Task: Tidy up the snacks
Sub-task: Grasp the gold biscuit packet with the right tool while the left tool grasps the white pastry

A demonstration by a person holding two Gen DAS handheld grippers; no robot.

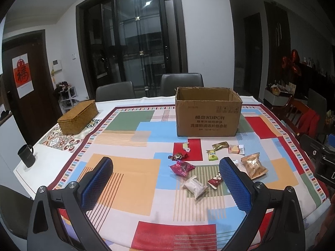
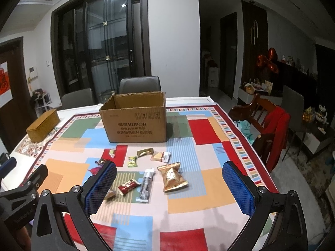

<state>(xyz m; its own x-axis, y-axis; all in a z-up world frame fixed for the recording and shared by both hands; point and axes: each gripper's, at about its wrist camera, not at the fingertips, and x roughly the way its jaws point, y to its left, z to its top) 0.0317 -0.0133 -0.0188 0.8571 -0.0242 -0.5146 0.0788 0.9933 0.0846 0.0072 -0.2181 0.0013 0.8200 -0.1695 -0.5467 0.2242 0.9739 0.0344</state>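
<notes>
Several wrapped snacks lie scattered on the patterned tablecloth [image 1: 125, 179] in front of an open cardboard box [image 1: 208, 115] [image 2: 136, 123]. Among them are a gold bag [image 1: 253, 165] [image 2: 172, 176], a magenta packet [image 1: 181, 167], a white packet [image 1: 194, 186], a dark red packet [image 1: 215, 180] [image 2: 128, 186] and a clear long packet [image 2: 146, 185]. My left gripper [image 1: 166, 167] hovers open above the near side of the cloth, holding nothing. My right gripper [image 2: 169, 172] is open too, above the snacks, also with nothing in it.
A woven lidded basket [image 1: 78, 117] [image 2: 43, 128] sits at the table's far left. A black mug [image 1: 26, 155] stands near the left edge. Grey chairs [image 1: 182, 83] stand behind the table, and a wooden chair with a red garment [image 2: 276, 129] is at the right.
</notes>
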